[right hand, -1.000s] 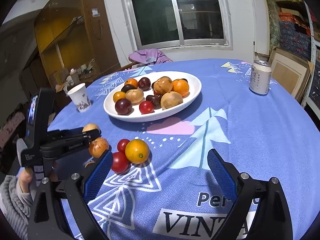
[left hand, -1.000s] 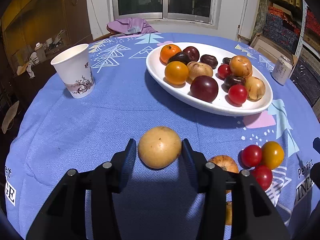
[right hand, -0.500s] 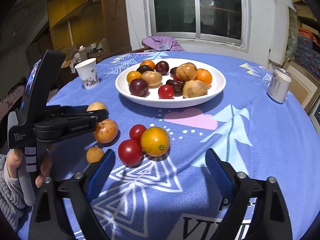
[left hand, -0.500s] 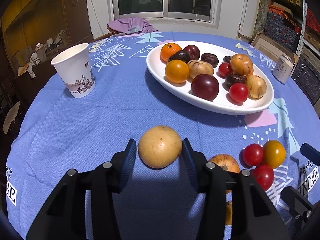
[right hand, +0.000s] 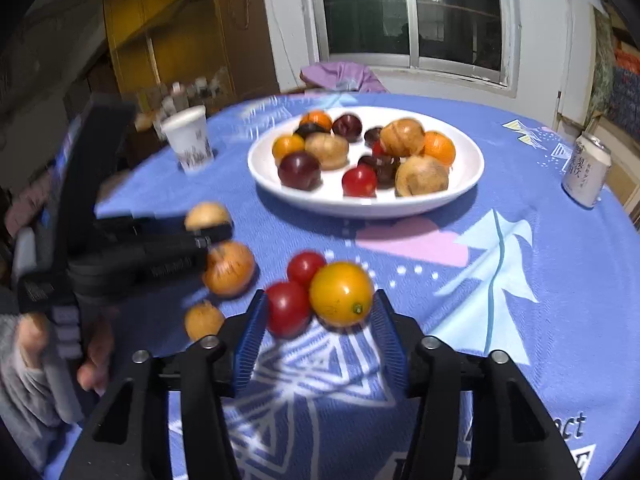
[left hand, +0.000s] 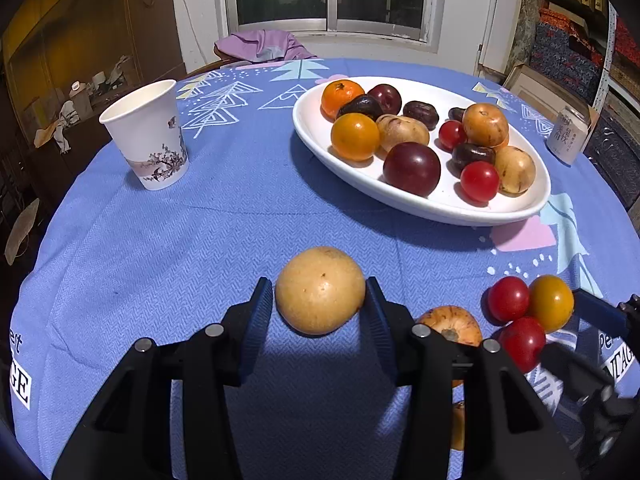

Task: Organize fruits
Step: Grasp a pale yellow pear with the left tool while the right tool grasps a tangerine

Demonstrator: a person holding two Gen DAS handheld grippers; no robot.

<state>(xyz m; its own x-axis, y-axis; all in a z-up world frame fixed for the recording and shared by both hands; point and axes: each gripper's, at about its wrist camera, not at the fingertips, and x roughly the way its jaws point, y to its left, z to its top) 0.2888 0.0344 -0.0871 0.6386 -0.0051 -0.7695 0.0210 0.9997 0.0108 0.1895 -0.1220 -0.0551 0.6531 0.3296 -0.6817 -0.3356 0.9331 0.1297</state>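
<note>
Fruits are split between the white plate (left hand: pixel 420 208) at upper right and the blue cloth (left hand: pixel 200 240), presumably awaiting transfer. A tan fruit (left hand: pixel 320 290) is clamped at lower centre by the left gripper (left hand: pixel 320 304). The right gripper (right hand: pixel 318 322) has just been closing; a red tomato (right hand: pixel 286 308) and an orange fruit (right hand: pixel 340 294) lie between its narrowed jaws, contact uncertain.
</note>
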